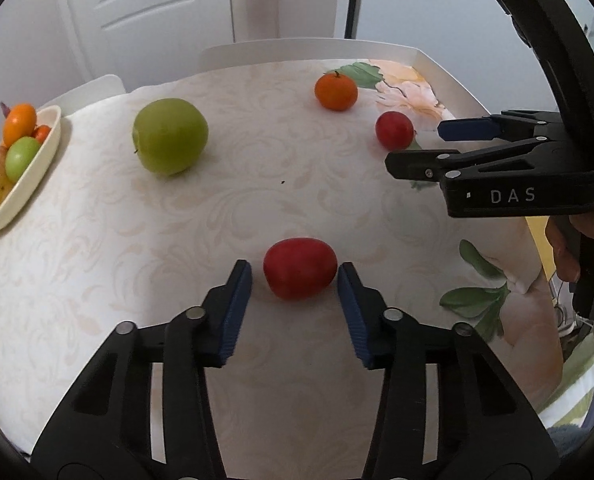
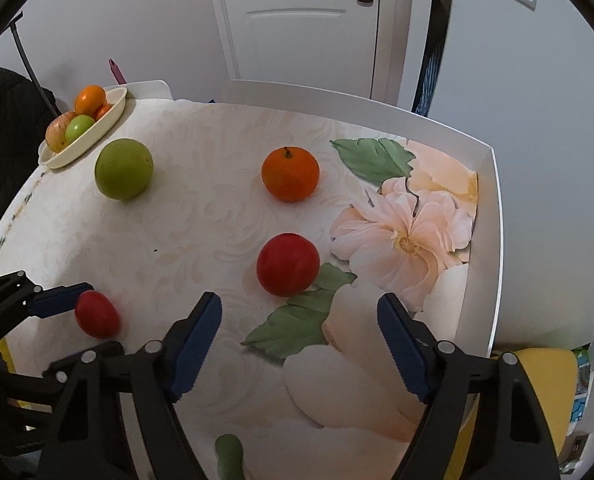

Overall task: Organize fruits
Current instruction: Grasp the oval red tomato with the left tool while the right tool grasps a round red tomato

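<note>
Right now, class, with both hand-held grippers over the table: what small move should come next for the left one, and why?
Probably close the left hand-held gripper onto the oval red fruit: the fruit lies between its blue pads with slim gaps either side, so it isn't gripped yet.

Cream scrollwork cloth point(image 2: 201, 216) with a pink flower print point(image 2: 409, 236) carries a green apple point(image 2: 123, 169), an orange mandarin point(image 2: 290, 174), two red fruits, perhaps plums point(image 2: 287, 265).

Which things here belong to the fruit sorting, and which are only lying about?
For the job:
- oval red fruit between the left gripper fingers
- round red fruit
- tangerine
- green apple
- fruit dish
- right gripper

Just there:
- door
- flowered tablecloth
</note>
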`<state>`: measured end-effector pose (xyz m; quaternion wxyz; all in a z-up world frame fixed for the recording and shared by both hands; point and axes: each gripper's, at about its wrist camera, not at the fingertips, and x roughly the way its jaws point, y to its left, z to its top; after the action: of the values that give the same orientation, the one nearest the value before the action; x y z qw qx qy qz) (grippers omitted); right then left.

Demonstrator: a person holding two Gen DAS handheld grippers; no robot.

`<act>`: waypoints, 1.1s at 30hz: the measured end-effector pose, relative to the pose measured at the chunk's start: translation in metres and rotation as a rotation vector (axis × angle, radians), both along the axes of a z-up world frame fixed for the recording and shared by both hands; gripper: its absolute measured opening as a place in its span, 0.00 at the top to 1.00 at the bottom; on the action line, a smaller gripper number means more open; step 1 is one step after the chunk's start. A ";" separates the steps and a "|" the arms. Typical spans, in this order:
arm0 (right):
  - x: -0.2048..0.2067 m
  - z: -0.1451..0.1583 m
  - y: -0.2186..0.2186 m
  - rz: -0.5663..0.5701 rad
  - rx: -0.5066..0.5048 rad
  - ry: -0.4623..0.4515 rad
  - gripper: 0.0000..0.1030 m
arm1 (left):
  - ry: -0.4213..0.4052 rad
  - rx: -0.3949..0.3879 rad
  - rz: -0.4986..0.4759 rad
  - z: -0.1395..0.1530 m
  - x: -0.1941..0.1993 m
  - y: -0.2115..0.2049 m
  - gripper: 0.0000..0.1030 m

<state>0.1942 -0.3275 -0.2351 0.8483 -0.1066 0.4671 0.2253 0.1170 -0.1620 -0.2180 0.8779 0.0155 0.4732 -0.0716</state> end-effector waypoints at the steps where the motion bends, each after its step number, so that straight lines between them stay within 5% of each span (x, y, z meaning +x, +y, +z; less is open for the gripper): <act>1: 0.001 0.000 0.000 -0.001 0.002 -0.002 0.26 | 0.000 -0.001 0.000 0.000 0.000 0.000 0.57; 19: 0.013 -0.005 0.012 0.032 0.000 -0.018 0.47 | 0.001 0.015 0.006 0.001 0.006 0.002 0.61; 28: 0.016 -0.003 0.014 0.036 0.009 -0.030 0.70 | 0.000 0.016 0.013 0.005 0.009 0.008 0.61; 33: 0.014 0.001 0.014 0.027 0.020 -0.035 0.71 | -0.016 0.014 0.009 0.014 0.009 0.015 0.61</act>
<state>0.2086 -0.3134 -0.2340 0.8542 -0.1082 0.4486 0.2394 0.1265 -0.1465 -0.2038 0.8817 0.0203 0.4670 -0.0642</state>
